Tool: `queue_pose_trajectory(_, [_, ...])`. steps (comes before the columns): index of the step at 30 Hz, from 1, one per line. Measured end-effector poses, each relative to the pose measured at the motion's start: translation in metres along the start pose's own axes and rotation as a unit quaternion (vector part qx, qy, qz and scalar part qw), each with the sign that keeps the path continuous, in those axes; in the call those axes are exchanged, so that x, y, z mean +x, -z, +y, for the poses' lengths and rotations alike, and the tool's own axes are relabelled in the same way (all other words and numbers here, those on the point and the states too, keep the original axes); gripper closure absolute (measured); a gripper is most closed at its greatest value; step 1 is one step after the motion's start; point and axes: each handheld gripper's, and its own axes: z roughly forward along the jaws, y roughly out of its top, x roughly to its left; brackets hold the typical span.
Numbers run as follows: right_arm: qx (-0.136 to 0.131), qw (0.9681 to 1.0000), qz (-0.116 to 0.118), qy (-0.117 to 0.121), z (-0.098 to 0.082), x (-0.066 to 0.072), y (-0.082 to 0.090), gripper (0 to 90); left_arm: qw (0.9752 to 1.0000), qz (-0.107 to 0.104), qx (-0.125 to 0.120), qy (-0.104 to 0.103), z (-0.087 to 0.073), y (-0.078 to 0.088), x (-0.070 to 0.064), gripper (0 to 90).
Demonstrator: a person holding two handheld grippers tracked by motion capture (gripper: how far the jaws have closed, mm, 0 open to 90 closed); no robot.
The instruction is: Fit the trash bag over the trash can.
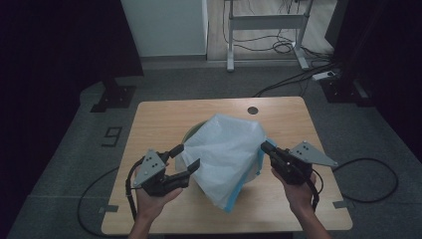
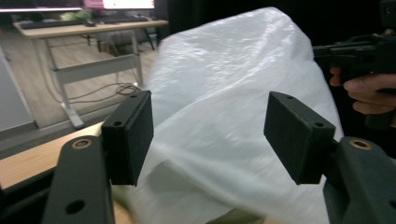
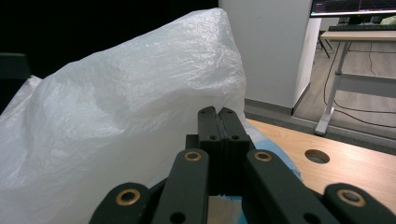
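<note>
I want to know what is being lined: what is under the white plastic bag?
A green round bowl or bin rim peeks out at the left of the white plastic bag, with a blue edge along its lower right. The rest is covered by the bag.

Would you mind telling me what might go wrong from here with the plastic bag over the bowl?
Only the right gripper pinches the white bag; pulling one-sided might tear it or drag the green bowl. The left gripper stands open beside the bag, so the loose side could slump off the bowl.
</note>
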Motion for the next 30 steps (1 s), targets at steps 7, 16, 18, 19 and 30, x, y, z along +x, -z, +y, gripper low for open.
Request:
queue_pose_trajectory(7, [0.001,1.0,0.005,0.002,-0.001,0.004,0.0,88.6,0.9997,-0.017,0.017,-0.002,0.004,-0.017,-0.007,27.9])
queue_pose_trajectory(16, [0.004,0.9999,0.011,0.001,-0.002,0.007,-0.004,88.6,0.9979,-0.045,0.047,0.005,0.002,-0.031,-0.009,21.3])
queue_pose_trajectory(18, [0.004,0.9999,0.013,0.002,-0.002,0.009,-0.005,88.6,0.9976,-0.046,0.052,0.003,0.001,-0.034,-0.011,21.4])
queue_pose_trajectory(19, [0.004,0.9999,0.014,0.002,-0.003,0.009,-0.006,88.6,0.9975,-0.046,0.053,0.001,0.001,-0.035,-0.012,22.1])
queue_pose_trajectory(30, [0.005,0.9998,0.018,0.002,-0.005,0.01,-0.007,88.6,0.9974,-0.042,0.057,-0.015,-0.006,-0.039,-0.018,63.3])
